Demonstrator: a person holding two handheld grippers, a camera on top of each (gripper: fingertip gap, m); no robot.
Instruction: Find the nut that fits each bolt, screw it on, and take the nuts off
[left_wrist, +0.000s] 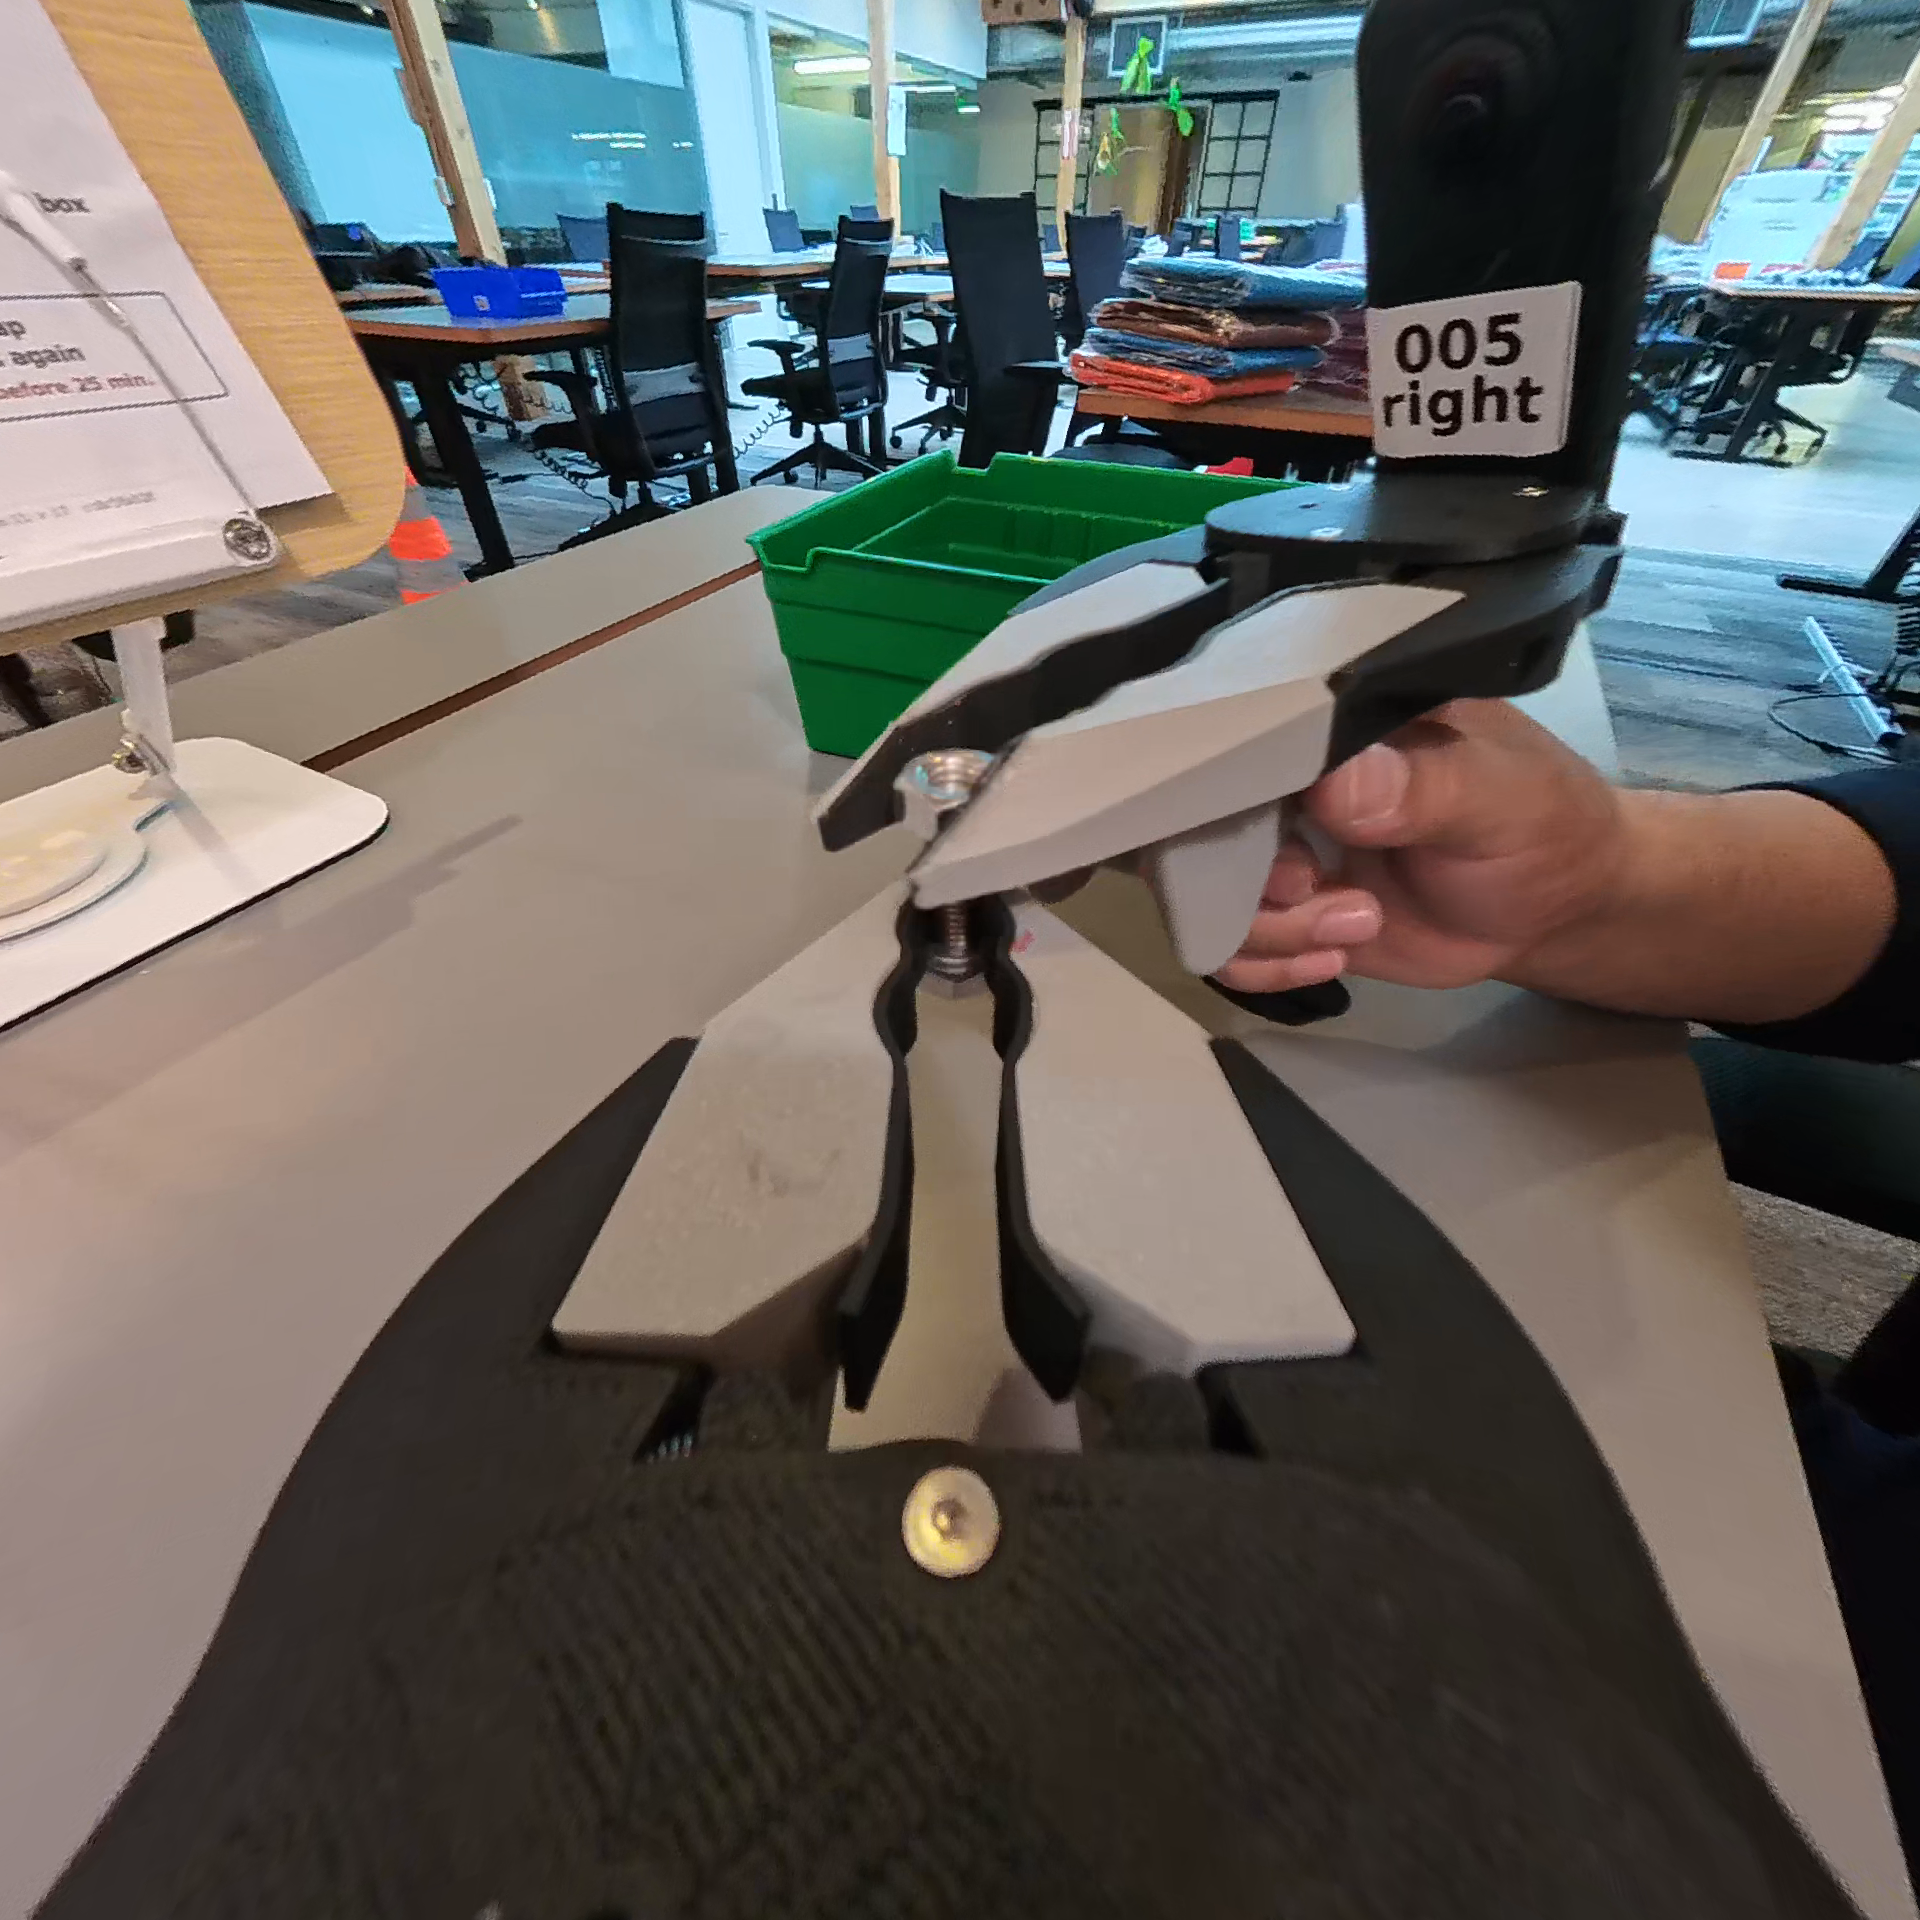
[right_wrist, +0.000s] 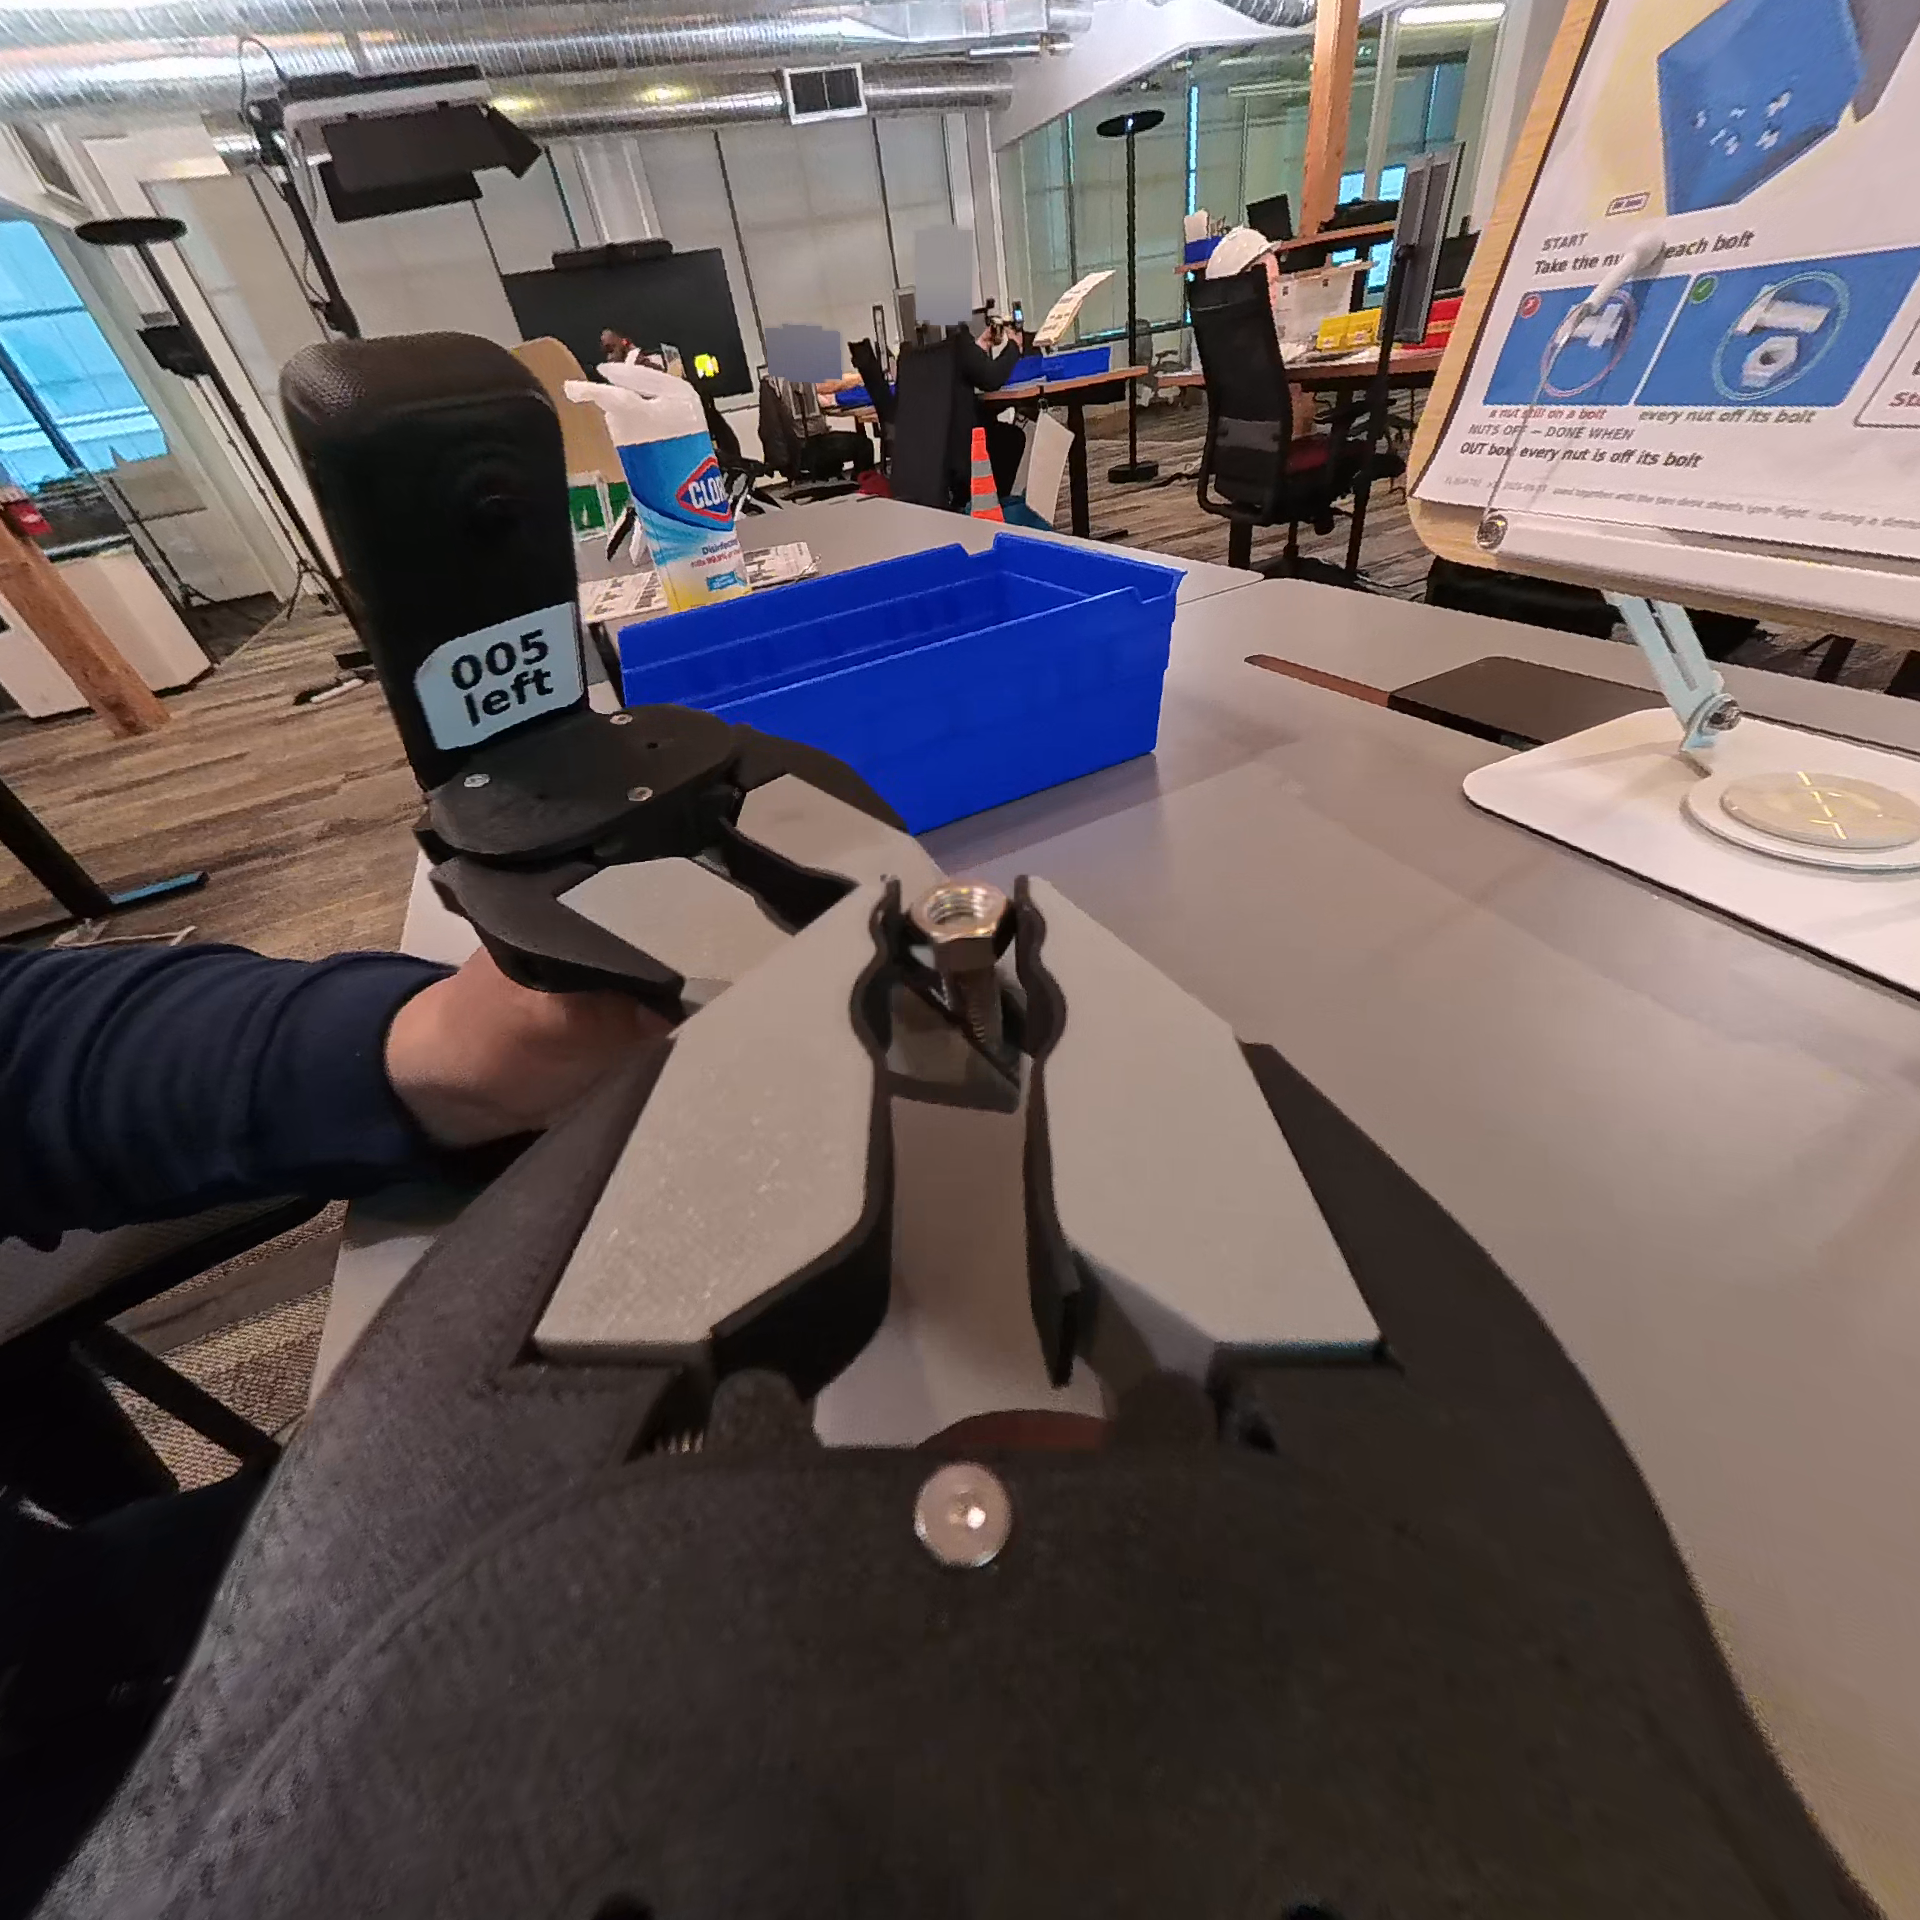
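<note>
In the left wrist view my left gripper (left_wrist: 951, 935) is shut on a steel bolt (left_wrist: 948, 951), which stands with its threaded end up above the grey table (left_wrist: 520, 935). My right gripper (left_wrist: 914, 821) reaches in from the right, shut on a steel hex nut (left_wrist: 940, 781) right over the bolt's tip. In the right wrist view the right gripper (right_wrist: 954, 906) pinches the nut (right_wrist: 954, 914), whose threaded hole looks empty. The bolt's thread (right_wrist: 982, 1013) runs down below it to the left gripper's tips (right_wrist: 961, 1070). Whether nut and thread are engaged cannot be told.
A green bin (left_wrist: 935, 592) stands behind the grippers and a blue bin (right_wrist: 904, 675) on the other side. An instruction board on a white stand (left_wrist: 187, 831) (right_wrist: 1714, 790) sits at the table's far side. A wipes canister (right_wrist: 686, 509) stands beyond the blue bin. The grippers are tip to tip, or close to it.
</note>
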